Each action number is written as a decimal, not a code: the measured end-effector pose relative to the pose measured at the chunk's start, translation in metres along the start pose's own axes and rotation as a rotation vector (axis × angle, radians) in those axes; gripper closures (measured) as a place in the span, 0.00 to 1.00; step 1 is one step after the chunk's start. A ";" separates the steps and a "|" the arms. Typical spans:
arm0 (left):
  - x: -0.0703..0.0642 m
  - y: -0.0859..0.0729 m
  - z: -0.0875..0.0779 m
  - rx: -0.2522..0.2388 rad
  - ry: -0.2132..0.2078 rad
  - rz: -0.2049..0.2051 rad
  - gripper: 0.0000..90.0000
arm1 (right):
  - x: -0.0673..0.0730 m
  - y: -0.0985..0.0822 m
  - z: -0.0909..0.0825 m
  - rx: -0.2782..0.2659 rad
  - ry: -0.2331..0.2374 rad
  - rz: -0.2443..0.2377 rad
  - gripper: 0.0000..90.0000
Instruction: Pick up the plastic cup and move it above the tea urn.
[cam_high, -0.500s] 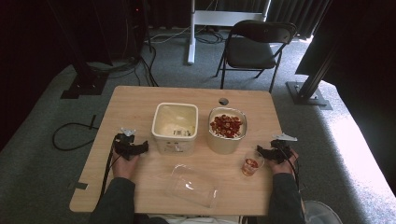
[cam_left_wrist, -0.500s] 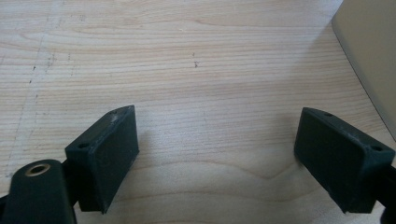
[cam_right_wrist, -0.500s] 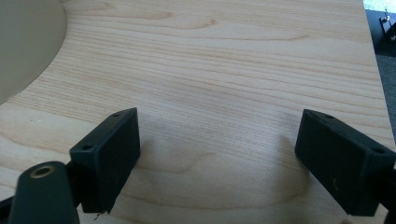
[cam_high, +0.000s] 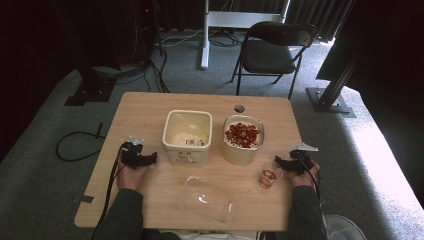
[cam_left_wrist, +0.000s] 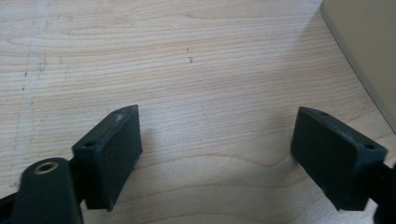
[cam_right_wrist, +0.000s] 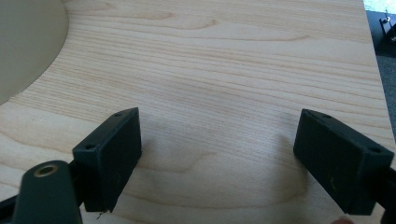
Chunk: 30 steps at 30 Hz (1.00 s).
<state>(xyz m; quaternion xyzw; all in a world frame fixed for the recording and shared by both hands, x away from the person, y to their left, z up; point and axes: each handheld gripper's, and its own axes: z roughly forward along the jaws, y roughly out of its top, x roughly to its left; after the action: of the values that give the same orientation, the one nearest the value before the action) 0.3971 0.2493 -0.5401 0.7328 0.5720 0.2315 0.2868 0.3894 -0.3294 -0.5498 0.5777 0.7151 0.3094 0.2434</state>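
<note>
Resting low over the wooden table (cam_high: 150, 107), both grippers sit at the lower part of the high view. Left gripper (cam_high: 150, 159) at lower left: jaws spread wide, nothing between them, bare wood under the pads in the left gripper view (cam_left_wrist: 215, 154); just beside its tips stands the empty cream square tub (cam_high: 187, 136), whose wall shows at upper right of that view (cam_left_wrist: 369, 51). Right gripper (cam_high: 281, 163) at lower right: jaws released, nothing gripped, only table grain between them (cam_right_wrist: 217, 158). Small clear cup (cam_high: 270, 176) with red pieces sits just beside its tips, slightly below them in frame. Round cream bowl (cam_high: 243, 139) of red pieces stands centre right, touching or nearly touching the tub. Clear plastic lid (cam_high: 207, 198) lies bottom centre
</note>
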 end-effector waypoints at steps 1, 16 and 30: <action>0.001 -0.001 -0.001 -0.005 0.001 0.000 0.24 | 0.000 0.000 0.000 0.000 0.000 0.000 0.16; 0.003 -0.005 -0.017 0.009 -0.078 0.022 0.47 | 0.000 0.000 0.000 -0.001 0.000 0.001 0.16; -0.018 -0.010 -0.059 -0.052 -0.168 0.081 0.47 | 0.000 0.000 0.000 -0.001 -0.001 0.002 0.16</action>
<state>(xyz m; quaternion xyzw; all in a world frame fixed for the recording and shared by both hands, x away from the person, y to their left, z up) 0.3460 0.2425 -0.5039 0.7644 0.5096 0.1955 0.3432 0.3897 -0.3294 -0.5499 0.5783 0.7143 0.3096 0.2439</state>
